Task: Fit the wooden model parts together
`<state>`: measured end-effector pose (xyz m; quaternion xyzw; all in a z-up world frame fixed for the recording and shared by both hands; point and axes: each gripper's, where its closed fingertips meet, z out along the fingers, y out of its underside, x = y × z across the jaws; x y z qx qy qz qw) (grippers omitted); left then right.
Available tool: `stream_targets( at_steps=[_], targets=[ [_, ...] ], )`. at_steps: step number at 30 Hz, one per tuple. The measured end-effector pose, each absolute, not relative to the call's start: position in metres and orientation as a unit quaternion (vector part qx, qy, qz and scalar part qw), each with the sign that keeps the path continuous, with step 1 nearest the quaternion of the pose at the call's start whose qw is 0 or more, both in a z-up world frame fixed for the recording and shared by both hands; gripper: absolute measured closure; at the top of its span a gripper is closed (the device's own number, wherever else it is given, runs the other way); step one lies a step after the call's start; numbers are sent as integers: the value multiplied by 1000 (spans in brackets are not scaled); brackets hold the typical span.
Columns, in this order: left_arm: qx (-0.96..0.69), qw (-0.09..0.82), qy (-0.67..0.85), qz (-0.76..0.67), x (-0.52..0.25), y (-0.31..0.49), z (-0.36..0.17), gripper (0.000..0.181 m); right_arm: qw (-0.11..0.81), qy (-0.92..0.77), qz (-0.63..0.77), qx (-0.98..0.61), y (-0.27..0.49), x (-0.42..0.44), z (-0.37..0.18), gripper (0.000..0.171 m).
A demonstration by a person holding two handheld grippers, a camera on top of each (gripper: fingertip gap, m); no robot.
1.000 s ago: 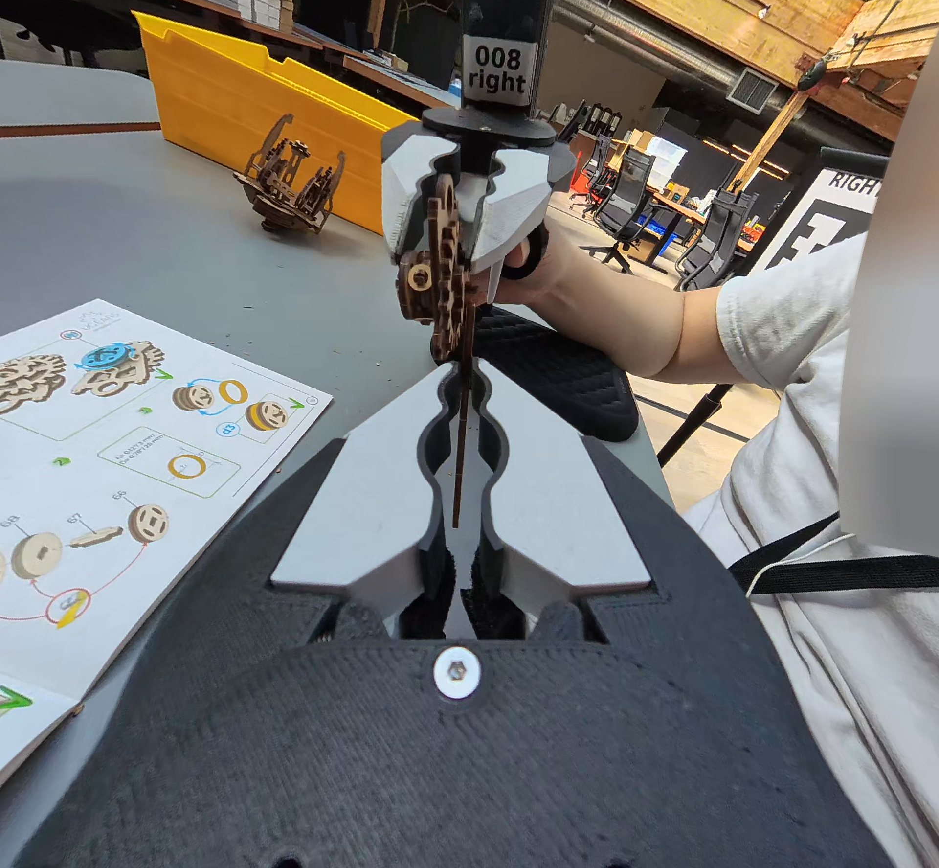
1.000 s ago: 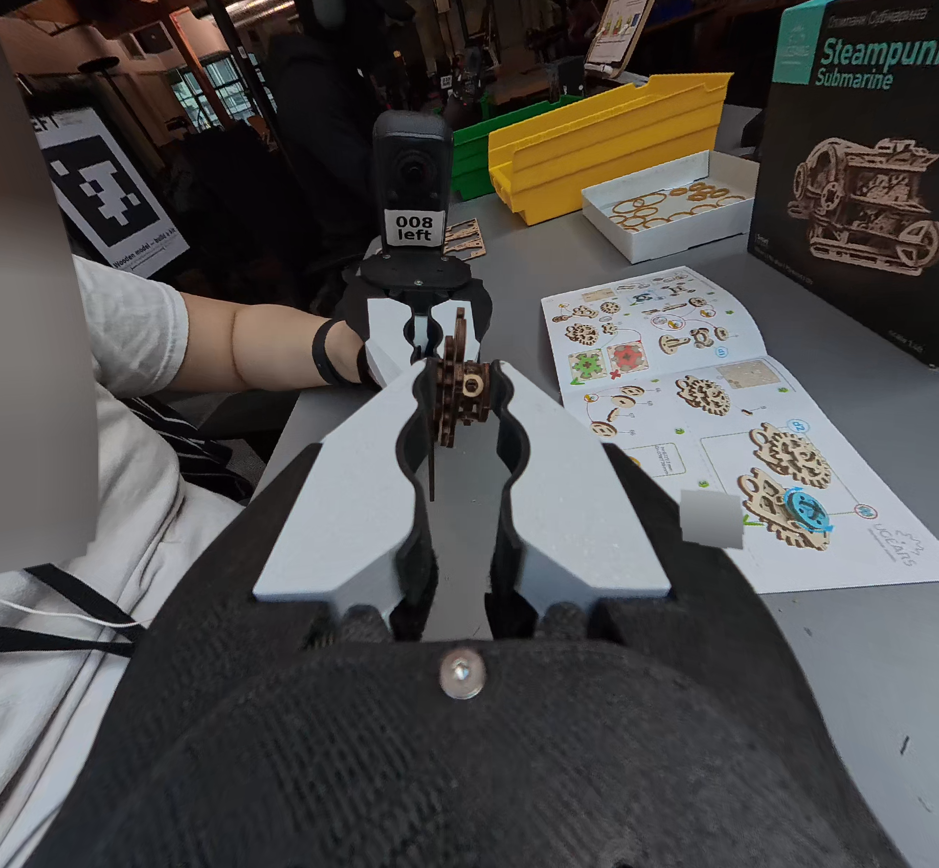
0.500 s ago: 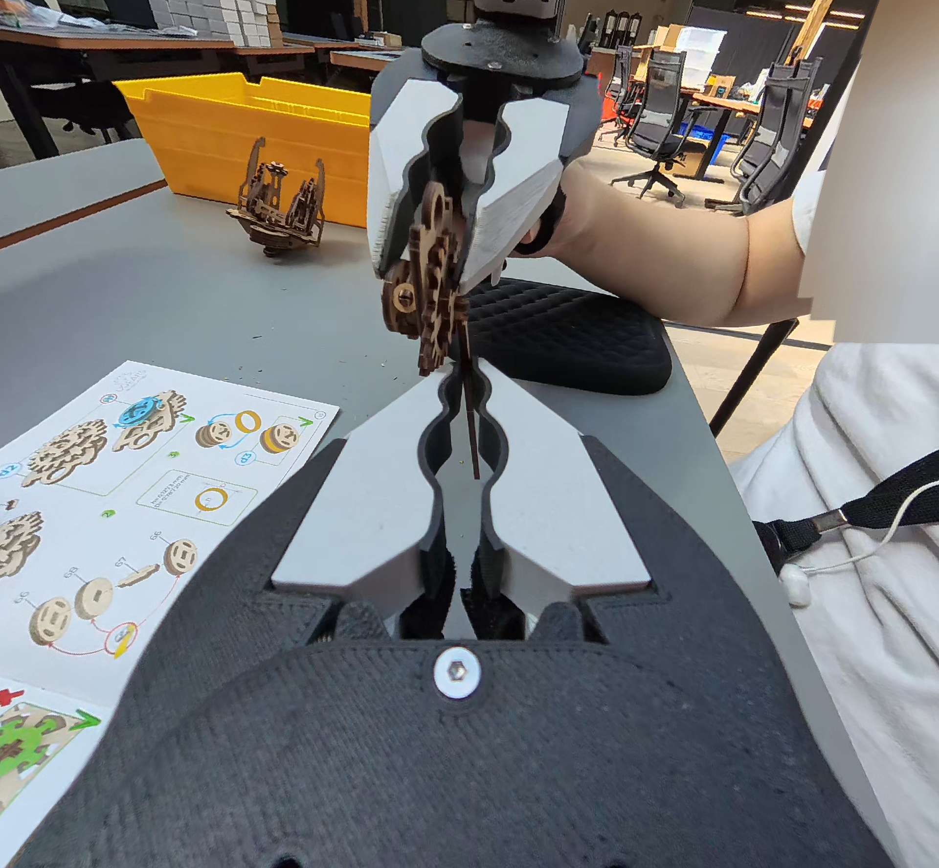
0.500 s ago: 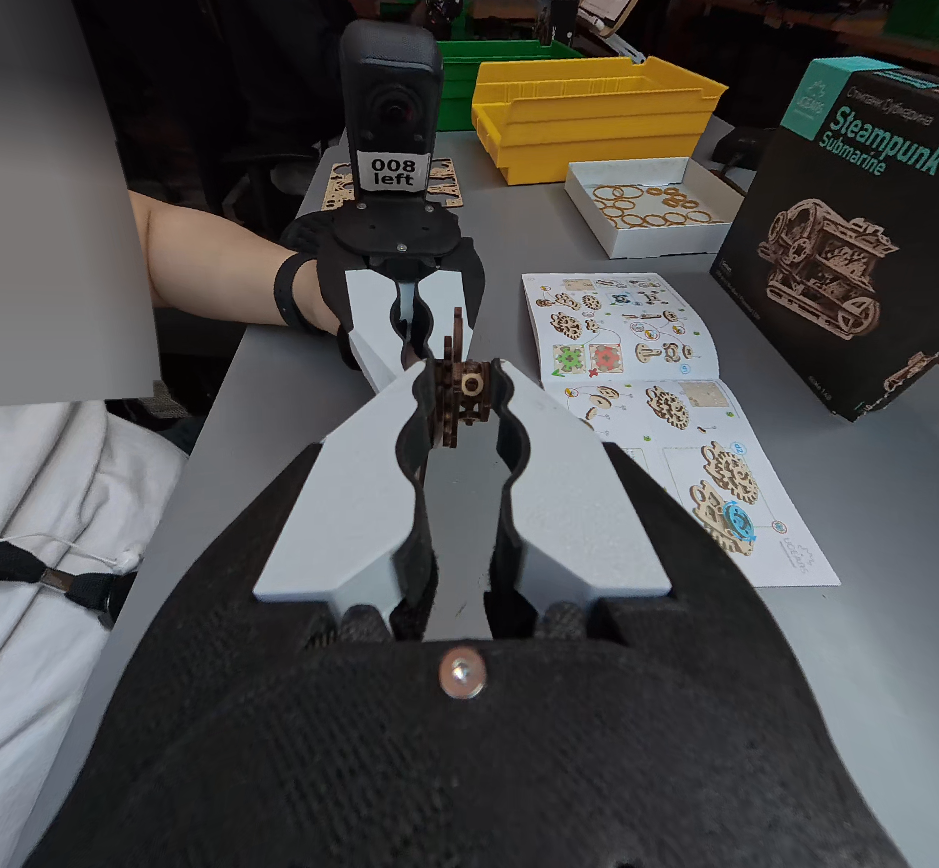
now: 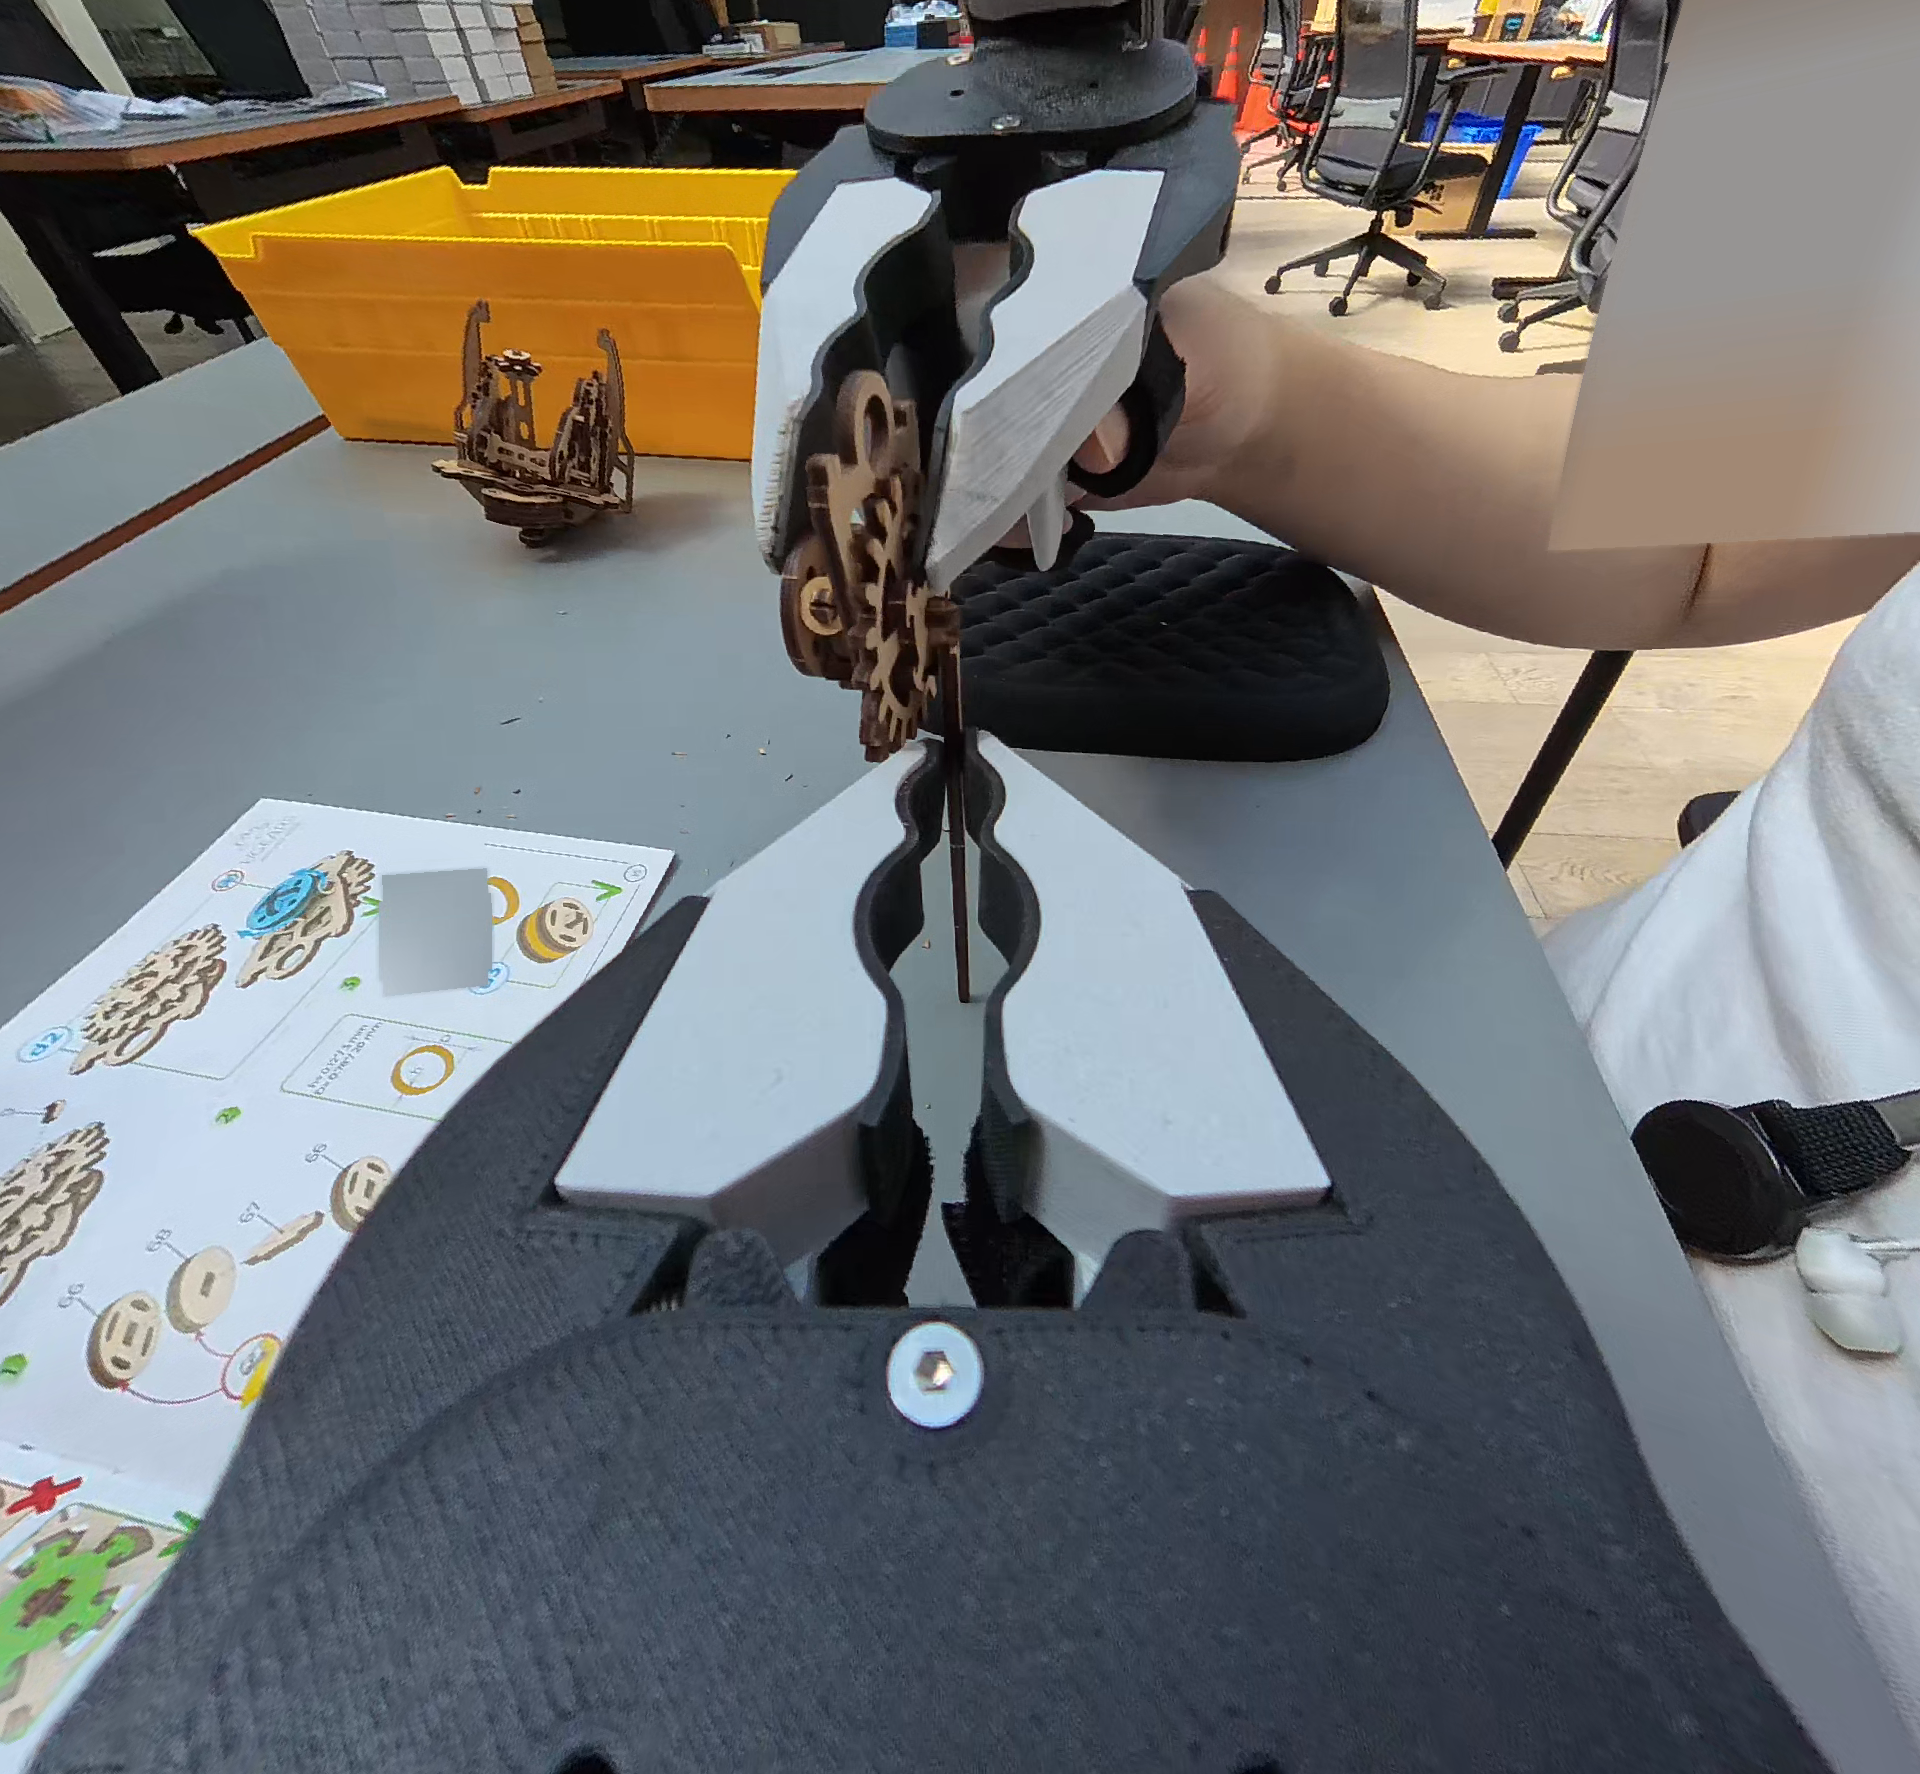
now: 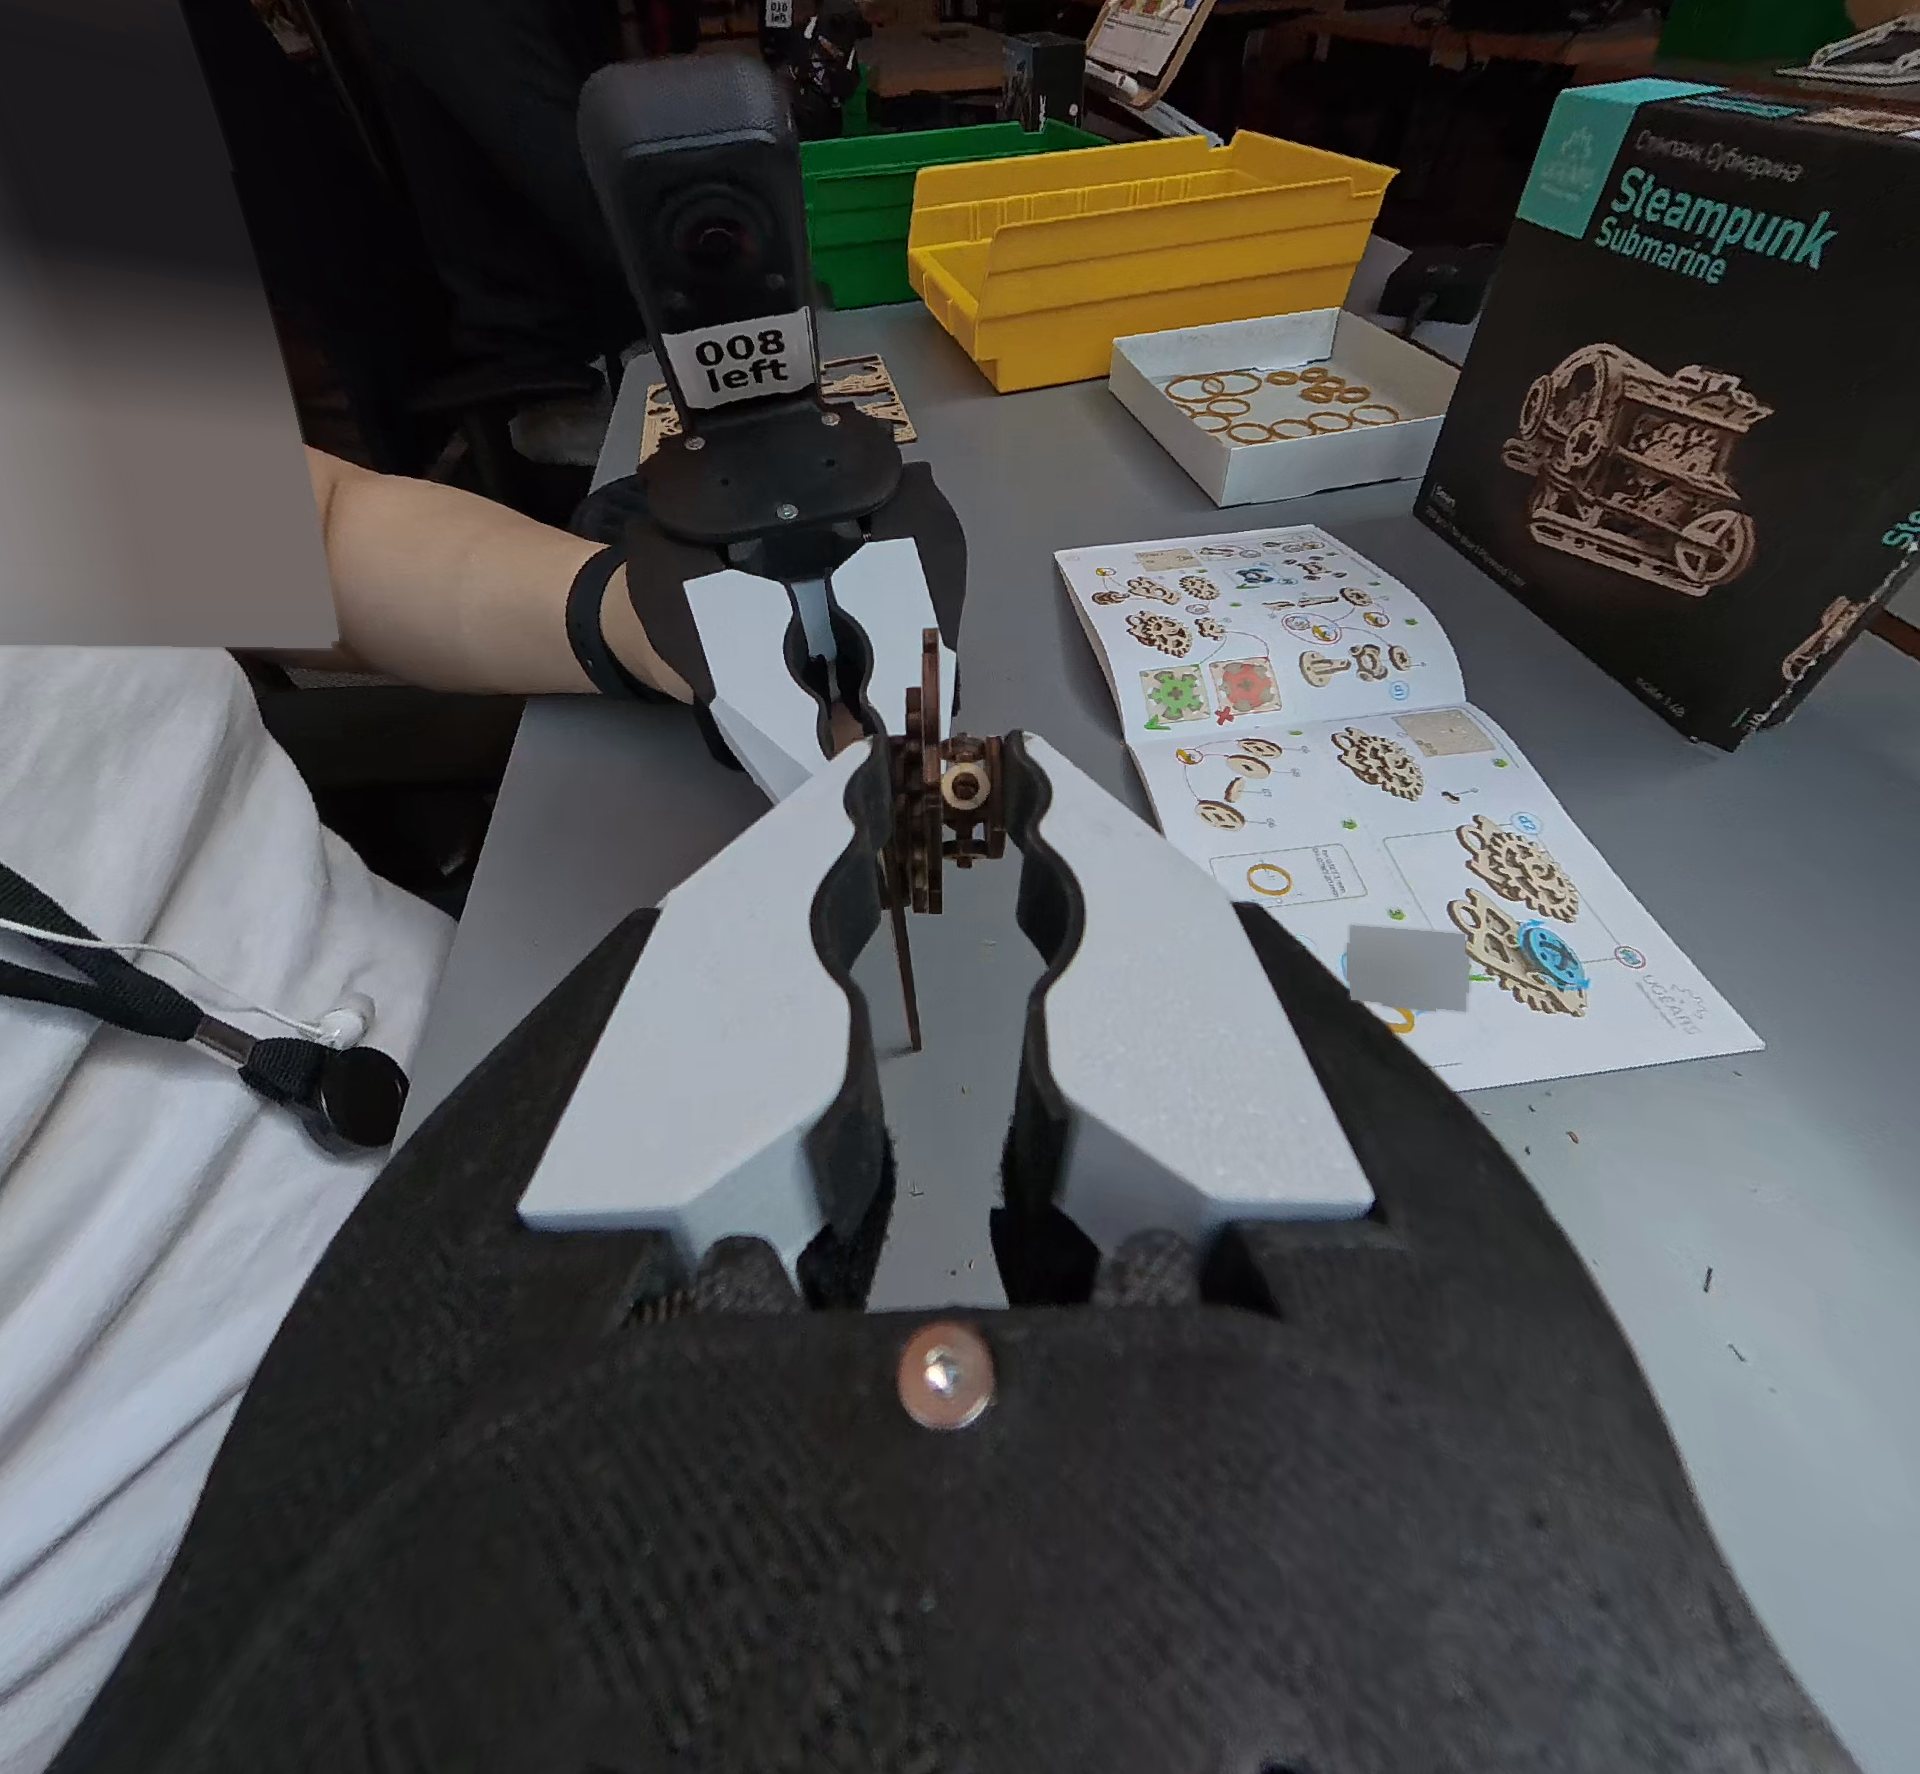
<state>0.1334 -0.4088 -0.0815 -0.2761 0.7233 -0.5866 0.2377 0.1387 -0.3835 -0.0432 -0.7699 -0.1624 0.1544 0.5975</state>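
Observation:
My right gripper (image 6: 940, 750) is shut on a brown wooden gear assembly (image 6: 948, 805). A thin dark wooden stick (image 6: 906, 976) hangs down from the assembly. In the left wrist view, the right gripper (image 5: 862, 571) comes in from above with the gear assembly (image 5: 868, 602). My left gripper (image 5: 951, 760) faces it from just below, with its tips pinched on the stick (image 5: 958, 883). The left gripper (image 6: 836, 716) also shows in the right wrist view, touching the assembly's far side. Both are held above the grey table (image 5: 312, 644).
An instruction sheet (image 6: 1351, 789) lies open on the table. A small built wooden model (image 5: 535, 446) stands before a yellow bin (image 5: 499, 290), with a black pad (image 5: 1164, 644) at the table edge. A white tray of rings (image 6: 1278, 467), a dark product box (image 6: 1683, 394) and a green bin (image 6: 883, 197) stand farther back. One gripper's finger ends stand about 4 cm off the other's. From either gripper's tips it is about 30 cm to the small built wooden model (image 5: 535, 446).
Both grippers have tilted and sunk toward the table together, still joined at the gear assembly and stick. Neither grip has changed.

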Motion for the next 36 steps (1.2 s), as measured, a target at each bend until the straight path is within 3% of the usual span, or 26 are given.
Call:
stream_targets(
  at_steps=[13, 20, 24, 28, 31, 36],
  targets=[
    [-272, 203, 718, -608, 129, -412, -83, 179, 626, -181, 125, -748, -390, 134, -42, 151],
    [-281, 201, 744, -572, 132, -405, -96, 159, 629, -184, 121, -745, -388, 135, -42, 151],
    [-284, 175, 745, -578, 131, -406, -97, 172, 631, -185, 120, -744, -388, 135, -42, 151],
    [-288, 152, 758, -565, 132, -410, -104, 162, 630, -187, 115, -745, -389, 135, -42, 151],
    [-278, 158, 762, -563, 134, -414, -104, 180, 629, -187, 112, -746, -389, 136, -42, 151],
    [-271, 170, 764, -561, 138, -417, -103, 181, 623, -181, 99, -755, -389, 144, -42, 151]
  ],
)
